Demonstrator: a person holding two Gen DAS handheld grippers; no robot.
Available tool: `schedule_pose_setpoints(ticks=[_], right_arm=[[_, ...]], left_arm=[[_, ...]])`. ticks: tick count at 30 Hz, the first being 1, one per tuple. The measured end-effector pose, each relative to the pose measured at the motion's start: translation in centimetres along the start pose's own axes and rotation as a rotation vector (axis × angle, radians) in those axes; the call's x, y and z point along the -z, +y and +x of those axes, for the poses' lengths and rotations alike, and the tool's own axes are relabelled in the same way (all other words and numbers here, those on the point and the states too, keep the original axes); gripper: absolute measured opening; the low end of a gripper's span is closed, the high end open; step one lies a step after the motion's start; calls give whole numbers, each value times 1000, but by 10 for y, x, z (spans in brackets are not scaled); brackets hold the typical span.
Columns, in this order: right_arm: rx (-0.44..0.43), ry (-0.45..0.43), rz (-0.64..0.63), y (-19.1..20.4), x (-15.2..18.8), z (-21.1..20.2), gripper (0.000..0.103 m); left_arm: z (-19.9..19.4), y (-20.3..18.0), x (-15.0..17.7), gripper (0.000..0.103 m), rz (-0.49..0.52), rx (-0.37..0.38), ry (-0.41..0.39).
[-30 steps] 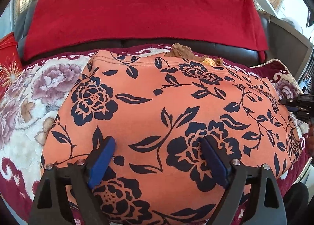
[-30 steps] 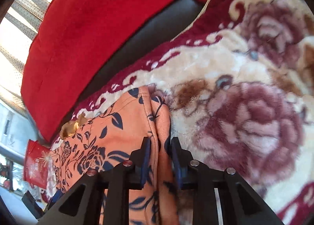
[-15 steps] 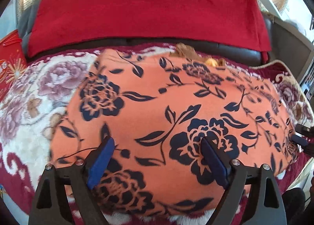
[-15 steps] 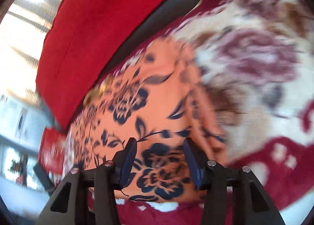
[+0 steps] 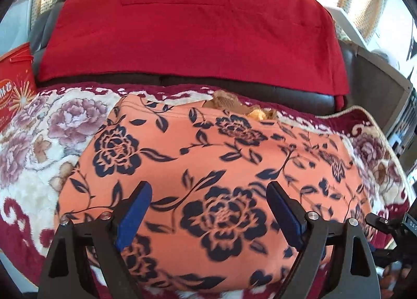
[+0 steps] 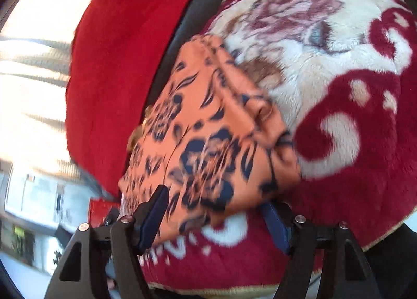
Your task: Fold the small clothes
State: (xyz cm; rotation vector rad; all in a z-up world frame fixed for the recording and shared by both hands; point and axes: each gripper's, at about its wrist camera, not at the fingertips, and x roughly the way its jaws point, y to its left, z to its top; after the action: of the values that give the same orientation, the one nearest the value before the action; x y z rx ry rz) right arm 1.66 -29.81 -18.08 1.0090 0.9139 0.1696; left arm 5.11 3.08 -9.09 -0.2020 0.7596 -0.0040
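Note:
An orange garment (image 5: pixel 208 168) with dark blue flowers lies spread flat on a floral plush blanket (image 5: pixel 39 158). My left gripper (image 5: pixel 208 210) is open just above its near part, holding nothing. In the right wrist view the same garment (image 6: pixel 208 137) shows from its right end, where the edge is rumpled. My right gripper (image 6: pixel 216 215) is open over the garment's near corner, holding nothing. The right gripper's body shows at the lower right of the left wrist view (image 5: pixel 391 223).
A red cushion cover (image 5: pixel 187 28) drapes over the dark sofa back (image 5: pixel 286 93) behind the blanket. A red printed bag (image 5: pixel 14 90) stands at the far left. A small tan and yellow item (image 5: pixel 242 108) peeks out behind the garment's far edge.
My right gripper has let go of the garment's right edge, opened, and drawn back toward the blanket's front. My left gripper stayed open and pulled back a little.

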Motion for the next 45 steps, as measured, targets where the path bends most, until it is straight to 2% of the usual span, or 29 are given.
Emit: schedule_pose_setpoints(ticks=[2, 3, 4, 5, 6, 7, 9, 10, 12, 13, 14, 15, 16, 18, 19, 21, 22, 26, 29, 31, 32, 34, 35, 36, 38, 43, 45], right_arm=[[4, -51, 2, 2, -6, -3, 74], [4, -76, 10, 1, -8, -2, 72], [3, -91, 12, 3, -10, -1, 68], [7, -97, 2, 5, -13, 0, 62], [19, -104, -14, 7, -15, 0, 49], [27, -110, -28, 9, -16, 1, 45], [36, -97, -58, 11, -20, 1, 45], [40, -84, -60, 10, -21, 4, 45], [41, -88, -55, 11, -23, 12, 54], [38, -98, -56, 13, -25, 14, 56], [53, -105, -65, 15, -27, 15, 56], [70, -108, -83, 18, -29, 19, 56], [104, -103, -120, 25, -32, 24, 48], [152, -79, -173, 41, -38, 40, 27], [184, -83, -214, 55, -40, 40, 21], [221, -121, -321, 91, -40, 34, 20], [227, -141, -375, 111, -38, 30, 19], [215, -222, -639, 214, -4, 23, 19], [183, -204, -852, 285, 56, 42, 19], [169, -117, -952, 310, 100, 79, 19], [172, -73, -975, 312, 114, 94, 19], [249, 84, -1047, 303, 150, 157, 19], [285, 169, -1046, 292, 159, 185, 19], [308, 211, -1035, 284, 164, 200, 19], [297, 187, -1022, 289, 164, 200, 18], [162, 40, -1029, 352, 157, 148, 18], [120, 28, -1029, 364, 172, 145, 18]], left_arm=[[11, -4, 0, 90, 9, -24, 19], [26, -8, 3, 90, 34, -55, 70], [39, -10, 7, 90, 55, -71, 124], [42, -10, 9, 90, 61, -75, 134], [39, -10, 8, 90, 59, -76, 112], [30, -9, 6, 90, 51, -77, 77], [14, -8, 2, 90, 42, -75, 2], [12, -8, 2, 90, 46, -78, -7], [23, -8, 4, 90, 64, -88, 31], [40, -9, 10, 90, 92, -97, 104], [49, -8, 15, 92, 107, -98, 124], [48, -8, 16, 92, 108, -95, 107], [46, -7, 14, 92, 108, -89, 108], [39, -2, 8, 90, 78, -45, 112], [30, 6, 3, 90, 51, -16, 90], [7, 27, -5, 90, 2, 7, -1], [-8, 48, -7, 90, -36, -7, -53], [-35, 120, -4, 90, -199, -66, -131], [-52, 181, 14, 90, -327, -159, -199], [-52, 215, 25, 89, -411, -233, -201], [-50, 232, 28, 88, -482, -254, -168], [-49, 252, 32, 88, -554, -223, -172], [-49, 257, 33, 88, -560, -231, -168], [-49, 261, 34, 88, -555, -235, -163], [-53, 266, 37, 88, -548, -221, -162], [-56, 275, 38, 88, -556, -188, -169], [-52, 273, 36, 88, -570, -180, -167]])
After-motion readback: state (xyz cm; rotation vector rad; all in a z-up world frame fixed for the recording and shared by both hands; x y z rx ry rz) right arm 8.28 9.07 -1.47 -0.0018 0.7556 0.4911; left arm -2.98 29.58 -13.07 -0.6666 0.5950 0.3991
